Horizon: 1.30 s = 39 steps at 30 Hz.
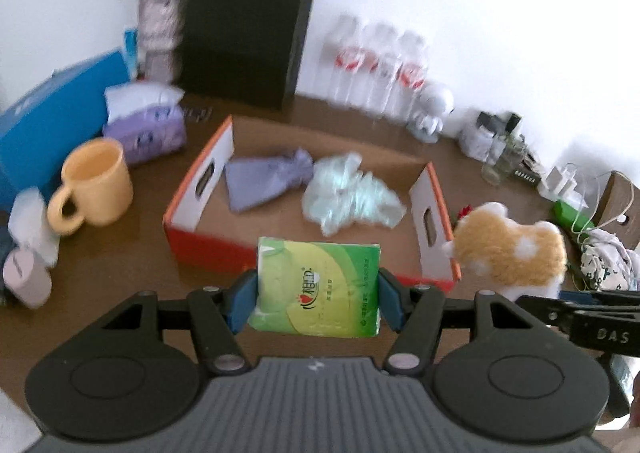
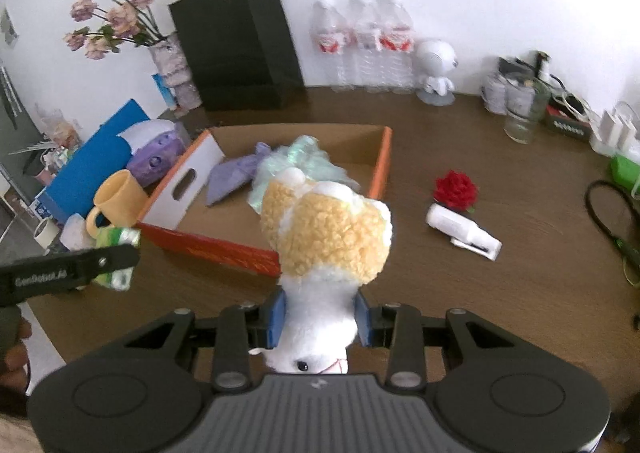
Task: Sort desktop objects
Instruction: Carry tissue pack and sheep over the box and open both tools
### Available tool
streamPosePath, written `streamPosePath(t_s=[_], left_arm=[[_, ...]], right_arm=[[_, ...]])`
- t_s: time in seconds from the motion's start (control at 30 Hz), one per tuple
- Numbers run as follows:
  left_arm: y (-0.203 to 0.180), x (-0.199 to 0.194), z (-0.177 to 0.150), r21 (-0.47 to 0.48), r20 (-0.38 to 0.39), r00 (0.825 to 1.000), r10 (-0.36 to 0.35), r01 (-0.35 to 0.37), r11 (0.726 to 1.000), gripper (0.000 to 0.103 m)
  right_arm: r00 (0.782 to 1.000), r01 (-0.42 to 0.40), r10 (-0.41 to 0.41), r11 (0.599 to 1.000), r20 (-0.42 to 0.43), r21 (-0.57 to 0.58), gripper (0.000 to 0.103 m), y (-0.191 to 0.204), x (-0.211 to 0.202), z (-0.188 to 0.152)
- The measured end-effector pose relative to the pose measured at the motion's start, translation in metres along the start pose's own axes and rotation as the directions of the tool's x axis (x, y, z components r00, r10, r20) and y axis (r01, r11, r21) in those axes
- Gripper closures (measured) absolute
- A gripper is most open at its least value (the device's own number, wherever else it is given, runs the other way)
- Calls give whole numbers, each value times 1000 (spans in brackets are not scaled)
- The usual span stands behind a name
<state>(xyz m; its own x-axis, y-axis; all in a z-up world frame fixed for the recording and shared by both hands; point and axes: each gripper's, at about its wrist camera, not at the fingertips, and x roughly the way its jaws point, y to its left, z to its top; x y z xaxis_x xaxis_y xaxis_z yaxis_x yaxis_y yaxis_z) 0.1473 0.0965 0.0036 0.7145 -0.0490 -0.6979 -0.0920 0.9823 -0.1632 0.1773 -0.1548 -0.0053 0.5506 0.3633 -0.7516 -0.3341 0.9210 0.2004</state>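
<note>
The brown desk [image 2: 460, 285] carries everything, and in its middle sits the orange box [image 1: 208, 249], open on top, already holding a purple pouch [image 1: 264, 181] and a crumpled plastic bag [image 1: 348, 193]. I judge the step in hand is dropping both of my loads into that box.

My right tool [image 2: 320, 317] is clamped on a plush dog [image 2: 324, 241], squeezing its white body between the blue pads, head toward me, tan back pointing far, toward the box; its long axis runs near to far along my fingers, over the box's near wall. My left tool [image 1: 316, 301] grips a green tissue pack [image 1: 316, 289] by its two short ends, so its long axis lies left to right, printed face up, held just short of the box's near wall.

To do this well I would carry each load clear over the near wall before letting go, and aim for the bare floor on the near side so nothing lands on the bag. I would release one at a time, lowering first, since the dog could roll
</note>
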Motion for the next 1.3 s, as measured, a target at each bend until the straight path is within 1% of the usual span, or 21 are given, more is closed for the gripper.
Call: streamPosePath(t_s=[0.07, 0.13, 0.27, 0.4, 0.57, 0.63, 0.8, 1.0, 1.13, 1.3], left_arm=[[1, -1, 3, 34, 16, 1000, -5, 5, 999, 40], [6, 0, 4, 43, 16, 1000, -2, 2, 999, 40], [25, 6, 8, 35, 8, 1000, 3, -3, 999, 40], [37, 12, 12, 48, 6, 1000, -13, 13, 999, 40], [50, 26, 22, 52, 2, 999, -32, 32, 998, 40], [53, 34, 29, 56, 5, 999, -39, 39, 998, 40], [53, 59, 54, 72, 25, 998, -62, 61, 996, 40], [54, 98, 68, 78, -22, 998, -56, 58, 995, 40], [55, 124, 76, 79, -60, 997, -50, 55, 995, 40], [56, 155, 81, 84, -106, 993, -42, 51, 995, 40]], right_arm=[[1000, 4, -4, 1000, 25, -19, 68, 12, 1, 4], [999, 12, -10, 999, 45, -30, 68, 22, 4, 7], [999, 22, -21, 999, 50, -33, 68, 37, 13, 10], [998, 33, -32, 999, 47, -13, 68, 47, 23, 13], [996, 62, -62, 998, 56, -2, 68, 52, 34, 22], [995, 79, -79, 997, 65, 4, 68, 51, 39, 31], [994, 82, -82, 997, 78, 3, 68, 49, 55, 57], [997, 70, -70, 998, 38, -6, 68, 50, 88, 74], [997, 71, -71, 997, -16, 21, 68, 40, 115, 80], [996, 71, -68, 997, -59, 36, 68, 28, 145, 85]])
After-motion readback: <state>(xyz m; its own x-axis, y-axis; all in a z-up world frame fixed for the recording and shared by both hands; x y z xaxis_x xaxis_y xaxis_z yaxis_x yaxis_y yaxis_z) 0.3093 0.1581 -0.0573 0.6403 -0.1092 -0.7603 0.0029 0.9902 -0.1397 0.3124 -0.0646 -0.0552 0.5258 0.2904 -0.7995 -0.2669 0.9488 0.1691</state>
